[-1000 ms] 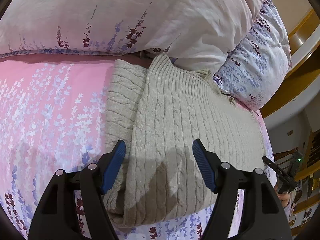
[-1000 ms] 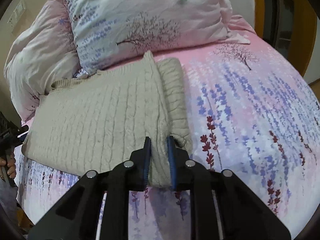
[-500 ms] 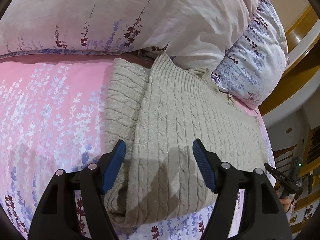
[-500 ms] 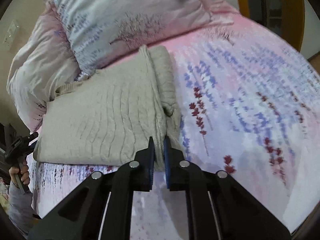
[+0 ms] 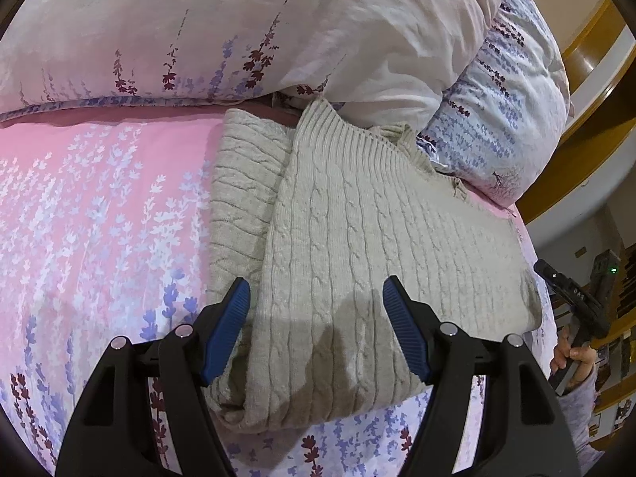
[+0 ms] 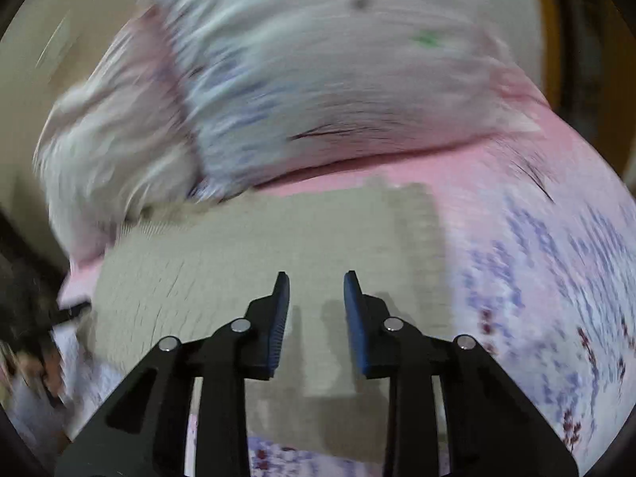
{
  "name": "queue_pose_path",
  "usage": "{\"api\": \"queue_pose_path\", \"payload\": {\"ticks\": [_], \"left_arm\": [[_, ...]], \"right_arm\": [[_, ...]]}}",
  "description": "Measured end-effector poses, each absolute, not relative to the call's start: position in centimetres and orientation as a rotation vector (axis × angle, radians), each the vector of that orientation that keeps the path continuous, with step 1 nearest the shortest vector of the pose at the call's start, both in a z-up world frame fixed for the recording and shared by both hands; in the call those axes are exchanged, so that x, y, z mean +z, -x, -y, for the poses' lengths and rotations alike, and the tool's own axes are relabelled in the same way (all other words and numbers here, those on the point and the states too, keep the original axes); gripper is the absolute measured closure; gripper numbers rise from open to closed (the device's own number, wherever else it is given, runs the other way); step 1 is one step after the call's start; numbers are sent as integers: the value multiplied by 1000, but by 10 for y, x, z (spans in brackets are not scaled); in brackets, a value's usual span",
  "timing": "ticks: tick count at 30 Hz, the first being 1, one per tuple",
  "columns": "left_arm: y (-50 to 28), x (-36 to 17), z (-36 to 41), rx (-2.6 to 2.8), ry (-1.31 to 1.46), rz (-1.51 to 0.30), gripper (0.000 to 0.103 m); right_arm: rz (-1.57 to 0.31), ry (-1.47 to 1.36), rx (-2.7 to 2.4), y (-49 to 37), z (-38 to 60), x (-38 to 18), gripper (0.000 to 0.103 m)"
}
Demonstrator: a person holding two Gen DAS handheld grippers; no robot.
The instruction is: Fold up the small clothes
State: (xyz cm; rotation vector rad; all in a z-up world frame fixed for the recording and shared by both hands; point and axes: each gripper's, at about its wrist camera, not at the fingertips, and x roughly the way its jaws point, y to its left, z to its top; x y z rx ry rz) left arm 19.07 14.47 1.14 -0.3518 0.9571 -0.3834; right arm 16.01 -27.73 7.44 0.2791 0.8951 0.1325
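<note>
A beige cable-knit sweater (image 5: 369, 246) lies folded on the pink floral bed sheet (image 5: 95, 214), its ribbed edge against the pillows. My left gripper (image 5: 316, 298) is open and empty, its blue pads just above the sweater's near part. In the right wrist view, blurred by motion, the sweater (image 6: 254, 246) lies flat below my right gripper (image 6: 314, 290), which is open and holds nothing. The right gripper (image 5: 572, 302) and the hand holding it also show at the right edge of the left wrist view.
A pale duvet (image 5: 246, 28) and a floral pillow (image 5: 512, 119) are piled behind the sweater. A wooden bed frame (image 5: 588, 75) runs along the right. The bed's edge lies just past the sweater's right side.
My right gripper has let go of the sweater's folded edge, opened, and swung left over the sweater, blurring its view. The left gripper has barely moved.
</note>
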Motion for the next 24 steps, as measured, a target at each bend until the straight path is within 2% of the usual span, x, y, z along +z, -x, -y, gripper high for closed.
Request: {"api": "queue_pose_path", "payload": {"ticks": [2,4,6,8,9,10,11,16,24], "left_arm": [[-191,10,-144,-379,346,-954,33],[-191,10,-142,-371,337,-951,33],[-191,12,-144,-370,338,-952,33],[-191,17,-159,-374,424,-932,33],[-193,17,-167,-370,469,-924,33],[-196,16,-177,-361,516,-922,32],[-202,12,-187,-344,553,-936,32],[-220,-12,-210,-380,753,-991,32],[-232,-20,-199,-416,826,-997,33]], "right_arm": [[-933,-209,150,-165,257,67,72],[-1030,-137,117,-177,243,48,64],[-1027,-94,86,-181,238,48,57],[-1014,-150,64,-182,240,58,55],[-977,-203,101,-179,240,65,51],[-938,-258,159,-177,238,72,40],[-919,-285,196,-176,232,76,36],[-947,-404,371,-187,198,68,35],[-980,-324,316,-190,176,53,34]]}}
